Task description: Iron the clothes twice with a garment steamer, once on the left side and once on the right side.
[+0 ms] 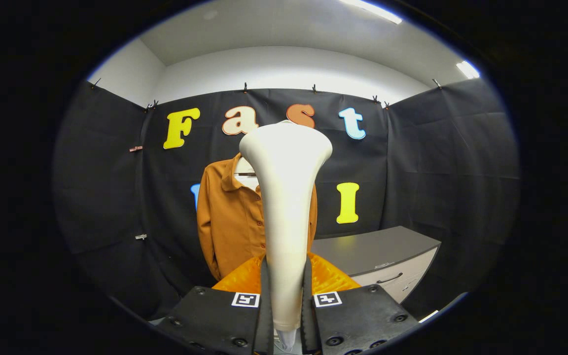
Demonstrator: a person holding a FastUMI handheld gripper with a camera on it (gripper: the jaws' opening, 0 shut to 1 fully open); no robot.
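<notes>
- The shirt, a brown buttoned one with a collar, hangs upright against the booth's dark wall beyond the gripper. Hung flat and facing forward, its front is open to a pass down either side. Much of its right half is hidden behind the steamer.
- A grey table with a drawer front and handle stands to the right of the shirt, against the wall. It looks to play no part in the ironing.
- The steamer, a pale handheld piece with a narrow handle flaring to a wide head, stands upright between the fingers, its head raised in front of the shirt's collar. Held by the handle like this, the head can be swept along the cloth. I cannot tell whether the head touches the shirt; it seems apart from it.
- The gripper is clamped on the steamer's handle, both fingers pressing its sides, which keeps the tool steady and vertical.
- Judging by the raised head, a downward stroke looks ready to begin.
</notes>
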